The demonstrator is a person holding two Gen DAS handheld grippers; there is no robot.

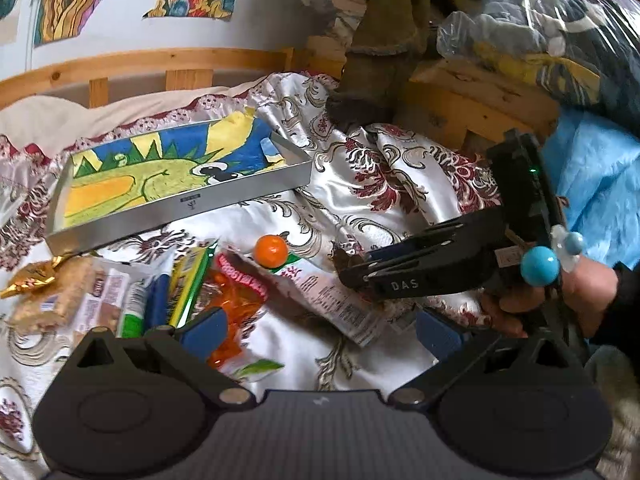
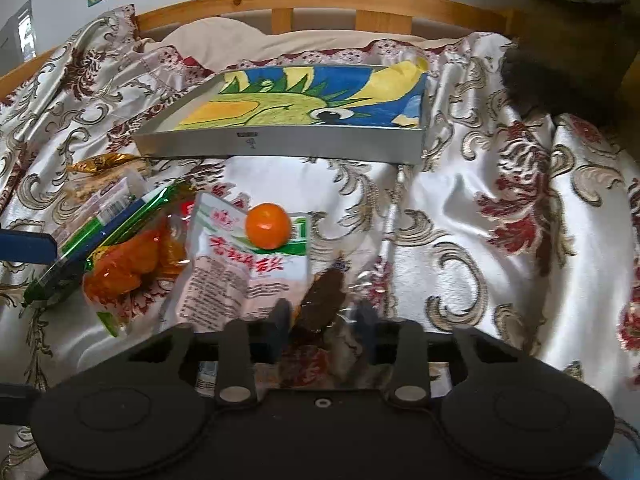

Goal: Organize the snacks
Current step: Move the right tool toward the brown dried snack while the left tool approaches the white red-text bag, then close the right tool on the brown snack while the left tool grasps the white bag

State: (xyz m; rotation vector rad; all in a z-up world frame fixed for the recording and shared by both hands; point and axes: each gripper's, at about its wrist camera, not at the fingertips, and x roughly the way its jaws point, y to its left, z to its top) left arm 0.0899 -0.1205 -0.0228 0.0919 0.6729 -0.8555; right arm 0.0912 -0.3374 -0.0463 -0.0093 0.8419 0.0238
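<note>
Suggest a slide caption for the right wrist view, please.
Right gripper closing around a brown snack near the empty tray.

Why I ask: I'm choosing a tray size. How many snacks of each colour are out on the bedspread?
Orange, ball and packet of orange pieces: 2
White packet with red writing: 1
Green-and-blue packet: 1
Beige biscuit packet: 1
Gold wrapper: 1
Brown snack in clear wrap: 1
Total: 7 told apart; the overlapping heap may hide more.

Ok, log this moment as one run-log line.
step: grasping brown snack | right gripper: jaws around it, grip unclear | left gripper: open, empty | tray: no snacks inside
</note>
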